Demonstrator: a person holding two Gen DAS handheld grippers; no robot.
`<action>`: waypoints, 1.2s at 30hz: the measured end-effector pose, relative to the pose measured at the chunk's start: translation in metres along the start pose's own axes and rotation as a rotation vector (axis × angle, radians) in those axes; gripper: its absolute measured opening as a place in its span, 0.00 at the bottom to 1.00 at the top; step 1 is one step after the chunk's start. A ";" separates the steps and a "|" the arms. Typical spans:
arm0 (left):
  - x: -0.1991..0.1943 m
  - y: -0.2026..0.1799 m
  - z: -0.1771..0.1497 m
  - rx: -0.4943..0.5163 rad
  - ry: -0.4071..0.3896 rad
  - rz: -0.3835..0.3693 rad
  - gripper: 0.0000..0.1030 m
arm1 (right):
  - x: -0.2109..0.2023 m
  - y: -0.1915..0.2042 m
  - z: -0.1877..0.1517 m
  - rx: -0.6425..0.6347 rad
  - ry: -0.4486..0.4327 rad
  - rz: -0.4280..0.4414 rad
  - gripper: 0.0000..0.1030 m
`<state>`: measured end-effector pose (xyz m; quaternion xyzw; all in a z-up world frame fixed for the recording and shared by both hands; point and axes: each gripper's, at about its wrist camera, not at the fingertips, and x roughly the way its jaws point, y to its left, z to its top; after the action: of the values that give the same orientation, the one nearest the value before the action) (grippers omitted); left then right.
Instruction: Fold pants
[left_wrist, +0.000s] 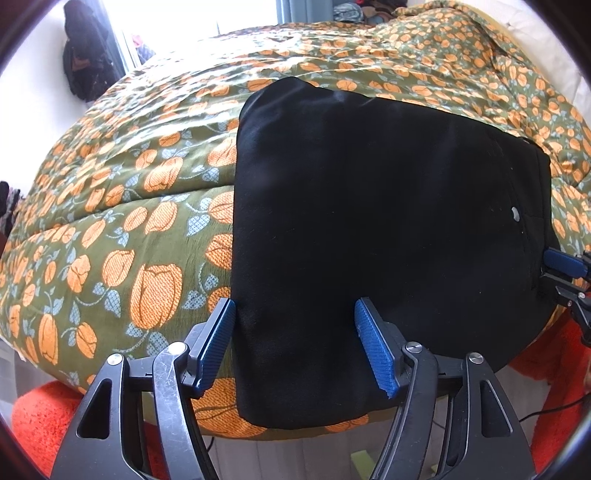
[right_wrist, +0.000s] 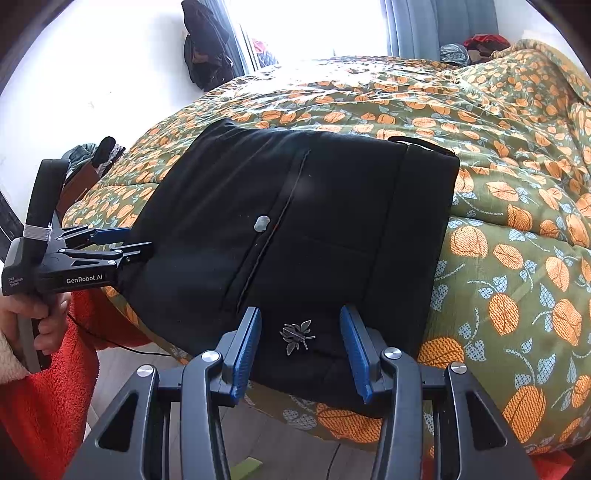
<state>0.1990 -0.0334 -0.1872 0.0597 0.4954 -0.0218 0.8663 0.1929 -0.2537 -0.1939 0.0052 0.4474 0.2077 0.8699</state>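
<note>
Black pants sit folded into a neat square at the bed's near edge, both tongs, left and right, spread apart and clamping nothing, probably just let go.

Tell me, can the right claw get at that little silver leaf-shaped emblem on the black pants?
Probably yes: the silver leaf-shaped emblem lies uncovered between the right claw's open fingers, nothing blocking.

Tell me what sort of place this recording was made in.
Most likely a home bedroom. The black pants lie on a bed under a green quilt with orange flowers, a bright curtained window stands behind it, and dark clothes hang on the white wall.
</note>
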 end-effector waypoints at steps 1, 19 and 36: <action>0.000 0.000 0.000 0.000 0.000 0.000 0.68 | 0.000 0.000 0.000 -0.001 0.000 -0.001 0.44; -0.005 0.021 -0.004 -0.131 -0.001 -0.124 0.85 | -0.001 0.000 0.001 0.006 -0.010 -0.001 0.45; -0.020 0.029 0.004 -0.121 -0.043 -0.092 0.85 | -0.032 -0.001 0.007 0.036 -0.149 0.130 0.73</action>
<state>0.1947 -0.0057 -0.1656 -0.0159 0.4793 -0.0327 0.8769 0.1822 -0.2650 -0.1646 0.0652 0.3839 0.2549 0.8851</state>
